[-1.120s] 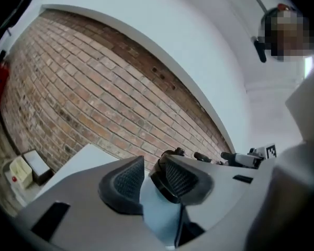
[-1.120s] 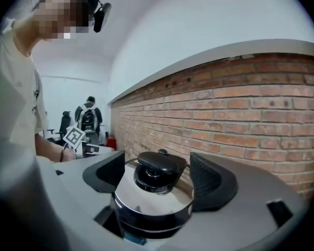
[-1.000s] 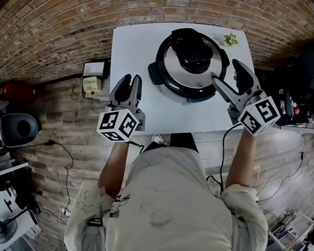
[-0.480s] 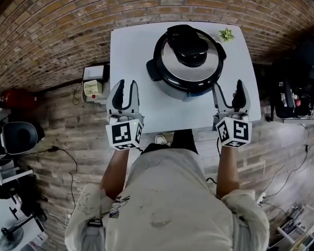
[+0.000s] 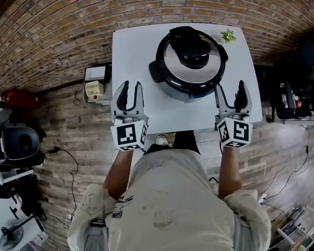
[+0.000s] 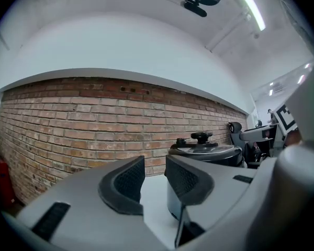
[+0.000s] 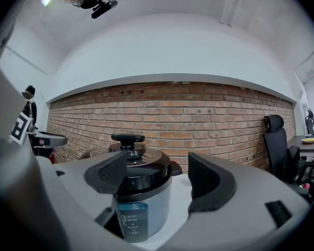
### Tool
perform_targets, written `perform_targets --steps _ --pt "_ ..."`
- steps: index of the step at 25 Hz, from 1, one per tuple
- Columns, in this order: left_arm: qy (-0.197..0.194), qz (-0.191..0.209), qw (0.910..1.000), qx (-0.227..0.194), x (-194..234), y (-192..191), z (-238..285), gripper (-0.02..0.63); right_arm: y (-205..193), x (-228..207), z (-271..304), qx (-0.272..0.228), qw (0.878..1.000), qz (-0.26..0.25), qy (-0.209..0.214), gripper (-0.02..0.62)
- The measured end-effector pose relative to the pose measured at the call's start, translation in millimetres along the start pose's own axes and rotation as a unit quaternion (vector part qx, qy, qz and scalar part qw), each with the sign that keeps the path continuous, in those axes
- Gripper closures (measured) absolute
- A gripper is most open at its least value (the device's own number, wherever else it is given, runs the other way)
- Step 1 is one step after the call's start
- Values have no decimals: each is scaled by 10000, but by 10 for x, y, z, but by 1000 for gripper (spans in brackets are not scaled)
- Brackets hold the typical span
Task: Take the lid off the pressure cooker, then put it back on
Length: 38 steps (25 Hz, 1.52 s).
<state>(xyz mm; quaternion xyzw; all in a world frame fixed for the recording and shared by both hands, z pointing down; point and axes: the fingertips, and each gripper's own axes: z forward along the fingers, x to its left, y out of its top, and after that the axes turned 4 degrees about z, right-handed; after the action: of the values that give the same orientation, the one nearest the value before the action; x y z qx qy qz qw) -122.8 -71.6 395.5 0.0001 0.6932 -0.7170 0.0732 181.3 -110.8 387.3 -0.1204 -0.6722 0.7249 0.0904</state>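
The round silver and black pressure cooker (image 5: 191, 69) stands in the upper middle of the head view, on the far part of the white rectangular counter (image 5: 133, 46). Its shiny metal lid (image 5: 174, 61) with the black handle block sits on the pot. Near it, at the upper right corner of the counter, is a small green plant (image 5: 228, 36).

The left gripper (image 5: 131, 87) is at the lower left edge of the counter, well apart from the cooker. Its jaws are released with a narrow gap and nothing is between them.

The right gripper (image 5: 230, 88) is at the lower right edge, near the cooker but not touching it. Its jaws have just been closing a little, yet they stand wide apart and empty.

In the right gripper view a clear bluish cup (image 7: 132, 218) hangs on the side of the pot.
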Motion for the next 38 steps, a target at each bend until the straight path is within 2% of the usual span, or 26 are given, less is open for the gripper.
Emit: perform_targets --steps 3,6,9,12,16,38 --pt "-31 -20 10000 29 -17 -2 14 468 -3 9 11 18 10000 -1 20 234" --pt "-44 5 10000 15 -32 4 17 473 -13 32 8 41 10000 -19 53 281" --pt "-33 1 10000 -24 -41 15 11 508 -30 52 -5 80 9999 -37 67 320" --pt "-25 1 10000 -66 -51 35 -4 538 -34 61 -28 90 9999 -29 61 405" --pt "-91 14 9999 -59 -84 41 -18 591 -31 36 -47 80 9999 -58 -50 577" --pt "-35 89 9999 -42 -140 6 -84 591 -17 73 -89 149 9995 -254 59 578"
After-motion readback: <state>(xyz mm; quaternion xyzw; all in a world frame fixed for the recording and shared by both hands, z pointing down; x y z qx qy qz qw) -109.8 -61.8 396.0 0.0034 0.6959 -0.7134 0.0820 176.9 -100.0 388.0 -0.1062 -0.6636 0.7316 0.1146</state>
